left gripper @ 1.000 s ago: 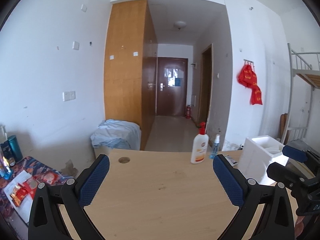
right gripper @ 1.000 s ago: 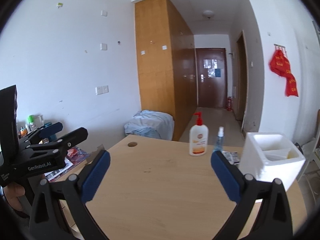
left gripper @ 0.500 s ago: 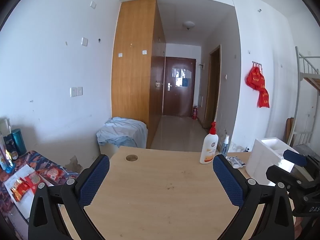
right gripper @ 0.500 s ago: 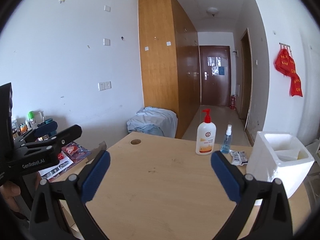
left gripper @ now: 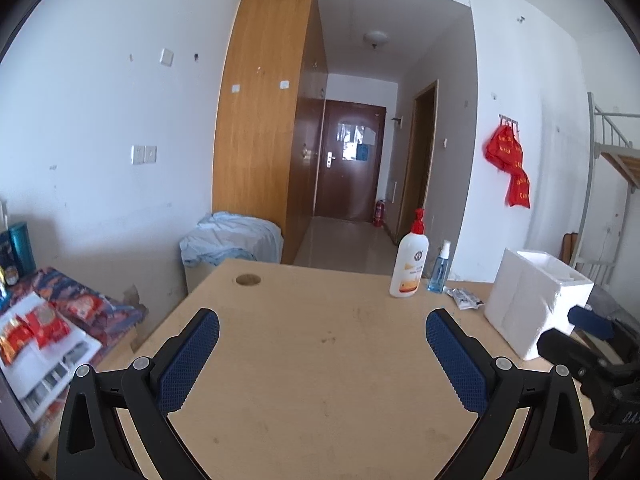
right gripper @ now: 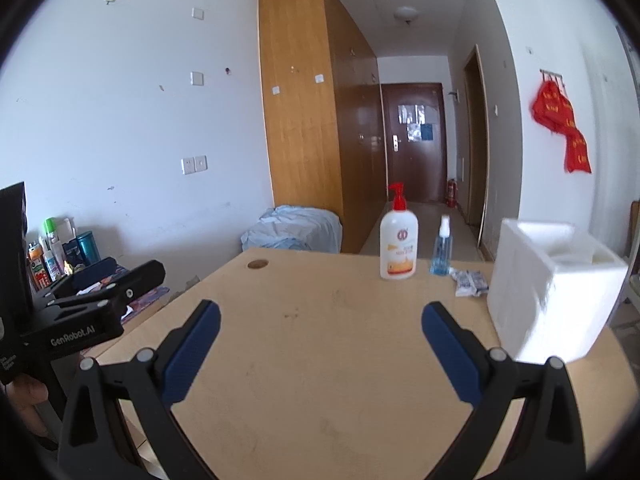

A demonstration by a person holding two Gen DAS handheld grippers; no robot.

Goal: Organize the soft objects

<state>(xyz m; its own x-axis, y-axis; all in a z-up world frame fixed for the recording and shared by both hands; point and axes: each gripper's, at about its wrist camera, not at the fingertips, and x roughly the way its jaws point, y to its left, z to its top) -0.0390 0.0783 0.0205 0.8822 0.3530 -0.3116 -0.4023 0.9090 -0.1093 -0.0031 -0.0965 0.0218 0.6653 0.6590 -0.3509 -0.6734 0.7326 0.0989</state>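
My left gripper (left gripper: 322, 340) is open and empty above the near part of a light wooden table (left gripper: 320, 360). My right gripper (right gripper: 320, 338) is open and empty above the same table (right gripper: 312, 344). Small soft sachet packets (left gripper: 464, 298) lie at the table's far right, also in the right wrist view (right gripper: 470, 282). A white foam box (left gripper: 536, 300) stands to their right; it also shows in the right wrist view (right gripper: 552, 284). A pale blue cloth heap (left gripper: 232, 240) lies on a low unit beyond the table.
A white pump bottle (left gripper: 410, 266) and a blue spray bottle (left gripper: 438, 268) stand at the table's far edge. A side surface with red snack packets (left gripper: 40, 328) is at left. A bunk bed frame (left gripper: 612, 168) is at right.
Both views have tilted and risen a little; the table and bottles appear lower and slightly closer. Both grippers stay open and empty.
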